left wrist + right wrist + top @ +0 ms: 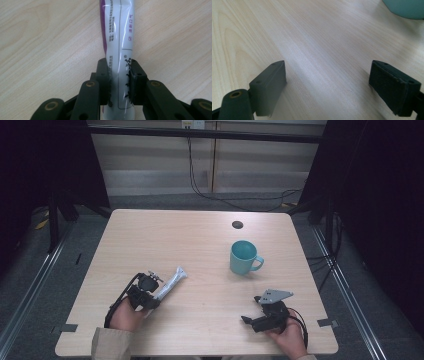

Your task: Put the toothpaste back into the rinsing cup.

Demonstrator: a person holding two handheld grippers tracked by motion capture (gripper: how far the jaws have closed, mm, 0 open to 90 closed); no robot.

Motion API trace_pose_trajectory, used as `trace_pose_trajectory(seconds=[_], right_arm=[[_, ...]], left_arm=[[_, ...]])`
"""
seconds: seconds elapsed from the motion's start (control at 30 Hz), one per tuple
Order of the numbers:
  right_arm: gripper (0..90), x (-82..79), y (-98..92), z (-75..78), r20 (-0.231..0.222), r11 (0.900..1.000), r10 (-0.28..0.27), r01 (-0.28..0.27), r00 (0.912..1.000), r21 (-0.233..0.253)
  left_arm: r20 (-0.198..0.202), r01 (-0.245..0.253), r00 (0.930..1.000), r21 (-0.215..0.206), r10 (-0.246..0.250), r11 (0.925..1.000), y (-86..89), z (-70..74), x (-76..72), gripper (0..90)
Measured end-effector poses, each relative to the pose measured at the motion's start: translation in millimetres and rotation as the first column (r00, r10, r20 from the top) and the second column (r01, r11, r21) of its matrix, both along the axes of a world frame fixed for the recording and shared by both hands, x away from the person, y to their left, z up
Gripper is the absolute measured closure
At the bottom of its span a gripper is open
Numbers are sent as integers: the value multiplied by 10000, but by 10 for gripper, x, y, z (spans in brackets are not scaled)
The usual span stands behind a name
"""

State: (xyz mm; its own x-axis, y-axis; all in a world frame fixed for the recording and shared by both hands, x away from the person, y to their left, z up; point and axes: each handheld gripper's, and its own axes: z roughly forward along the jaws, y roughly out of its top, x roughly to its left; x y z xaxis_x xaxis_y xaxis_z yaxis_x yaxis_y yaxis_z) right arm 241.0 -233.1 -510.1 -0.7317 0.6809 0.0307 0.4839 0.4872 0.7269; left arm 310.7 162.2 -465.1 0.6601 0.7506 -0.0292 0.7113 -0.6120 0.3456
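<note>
Left gripper point(119, 82) clamped on a soft, glossy white tube point(119, 37) (purple-edged, small print legible in the left gripper view), lying flat on pale woodgrain table point(200, 245) and running out beyond the fingertips. Right gripper point(327, 87) spread wide over bare wood. Teal mug point(244, 257) upright beyond its fingers, inside hidden.
</note>
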Motion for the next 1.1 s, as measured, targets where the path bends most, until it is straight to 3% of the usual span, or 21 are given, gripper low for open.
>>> trace_pose_trajectory(seconds=[0.3, 0.53, 0.73, 0.87, 0.93, 0.97, 1.0, 1.1], right_arm=[[142, 25, 16, 22, -306, 9992, -372, 377, 9988, 165], [197, 106, 63, 100, -751, 9931, -465, 542, 9961, 1035], [239, 195, 162, 178, -1241, 9741, -395, 659, 9915, 2163], [253, 234, 206, 230, -1395, 9643, -294, 649, 9898, 2567], [261, 276, 238, 277, -1721, 9486, -243, 771, 9848, 3070], [261, 276, 238, 277, -1721, 9486, -243, 771, 9848, 3070], [261, 304, 263, 301, -1867, 9419, -198, 809, 9822, 3259], [270, 336, 300, 320, -1891, 9399, -215, 844, 9817, 3310]], left_arm=[[47, 205, 9998, -264, -204, 9994, -33, 59, 9, 751], [282, 270, 9993, -556, -255, 9981, -80, 153, 9, 753], [397, 276, 9989, -1064, -235, 9939, -102, 216, 0, 754], [506, 386, 9982, -1183, -328, 9922, -115, 237, -1, 755], [458, 370, 9985, -1429, -307, 9890, -131, 245, -4, 755], [476, 423, 9982, -1455, -357, 9885, -143, 247, -4, 755], [517, 509, 9977, -1428, -439, 9884, -158, 251, -3, 755], [524, 553, 9975, -1487, -480, 9873, -203, 256, -11, 756]])
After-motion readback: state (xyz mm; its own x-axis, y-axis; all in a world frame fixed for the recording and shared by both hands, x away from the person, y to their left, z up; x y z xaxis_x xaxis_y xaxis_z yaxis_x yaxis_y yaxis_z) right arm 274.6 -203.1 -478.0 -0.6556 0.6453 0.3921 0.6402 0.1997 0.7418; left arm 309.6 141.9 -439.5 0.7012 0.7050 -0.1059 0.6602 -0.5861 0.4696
